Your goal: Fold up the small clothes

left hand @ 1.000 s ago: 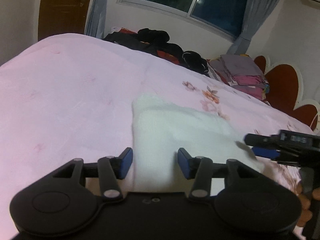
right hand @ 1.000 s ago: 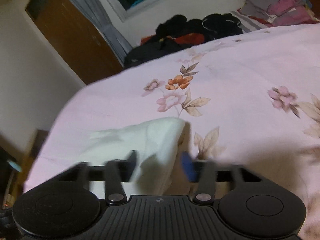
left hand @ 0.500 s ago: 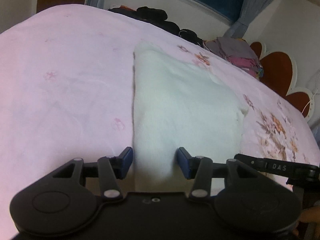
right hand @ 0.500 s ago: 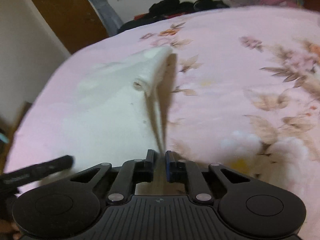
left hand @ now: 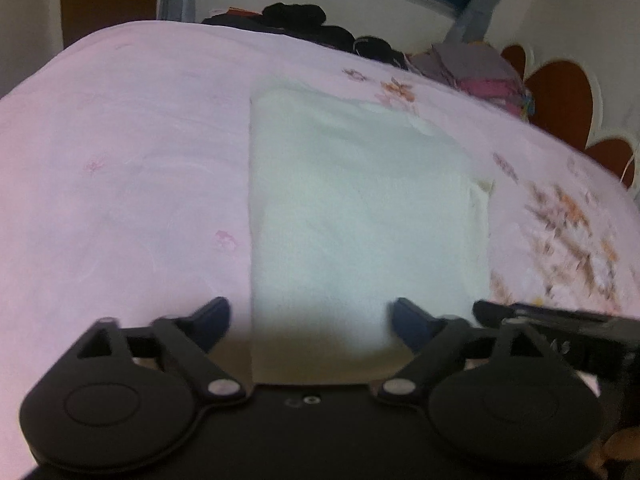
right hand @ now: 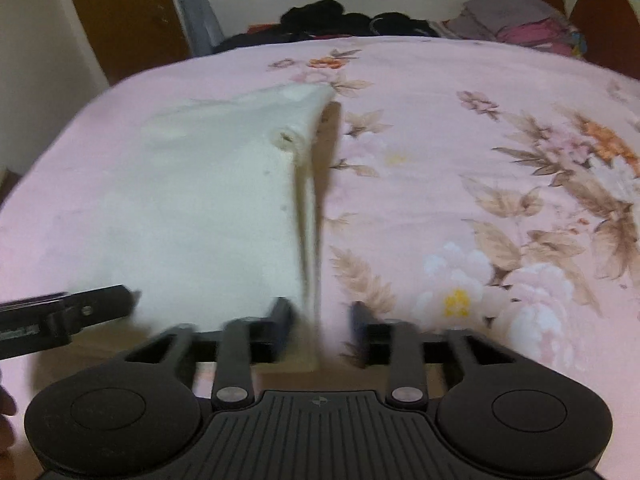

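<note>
A white garment (left hand: 360,216) lies spread flat on the pink flowered bed (left hand: 120,184), near its front edge. The left gripper (left hand: 310,320) has just been opening and now stands wide and released, its fingers straddling the garment's near edge without pressing it. The right gripper (right hand: 320,322) has also just been opening; the garment's raised right edge runs down between its parted fingers, which no longer pinch it.

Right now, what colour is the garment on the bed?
Cream-white, plain; the garment shows best in the left wrist view.
</note>
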The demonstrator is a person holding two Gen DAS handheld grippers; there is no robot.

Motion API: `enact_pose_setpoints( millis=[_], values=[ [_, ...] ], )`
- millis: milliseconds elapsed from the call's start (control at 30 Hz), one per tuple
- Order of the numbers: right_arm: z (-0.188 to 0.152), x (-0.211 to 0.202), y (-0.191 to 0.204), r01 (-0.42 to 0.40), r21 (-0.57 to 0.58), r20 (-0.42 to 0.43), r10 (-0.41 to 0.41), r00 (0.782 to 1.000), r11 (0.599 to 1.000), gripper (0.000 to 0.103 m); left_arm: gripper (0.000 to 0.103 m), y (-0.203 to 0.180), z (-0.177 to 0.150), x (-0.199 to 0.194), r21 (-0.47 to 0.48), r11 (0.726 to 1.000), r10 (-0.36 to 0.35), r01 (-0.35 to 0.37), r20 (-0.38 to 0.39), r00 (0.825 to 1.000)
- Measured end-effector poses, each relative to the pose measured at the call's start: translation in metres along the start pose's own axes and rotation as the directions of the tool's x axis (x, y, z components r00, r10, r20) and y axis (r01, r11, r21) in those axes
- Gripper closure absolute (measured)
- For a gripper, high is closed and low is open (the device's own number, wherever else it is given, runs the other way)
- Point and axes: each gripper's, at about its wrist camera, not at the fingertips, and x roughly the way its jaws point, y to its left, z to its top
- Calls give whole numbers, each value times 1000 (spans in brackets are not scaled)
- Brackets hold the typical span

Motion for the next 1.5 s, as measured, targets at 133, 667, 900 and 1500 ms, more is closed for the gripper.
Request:
enact_pose_setpoints(
  millis=[133,667,900,1500],
  values=[
    [0,1,0,9,-2,-10,-9,1000,1000,50,0,-4,1,8,10,999,43,-42,-30,999],
    [-4,1,16,92,-9,15,-92,996,996,50,0,3,2,-3,-140,970,187,-199,-94,978],
    [-4,-30,18,64,-6,60,-63,996,998,50,11,-10,3,-28,-80,971,219,-226,-84,972],
    [-92,-238,5,-79,-136,264,113,958,988,13,8,-72,-68,-232,-44,969,248,-244,133,960]
  ],
)
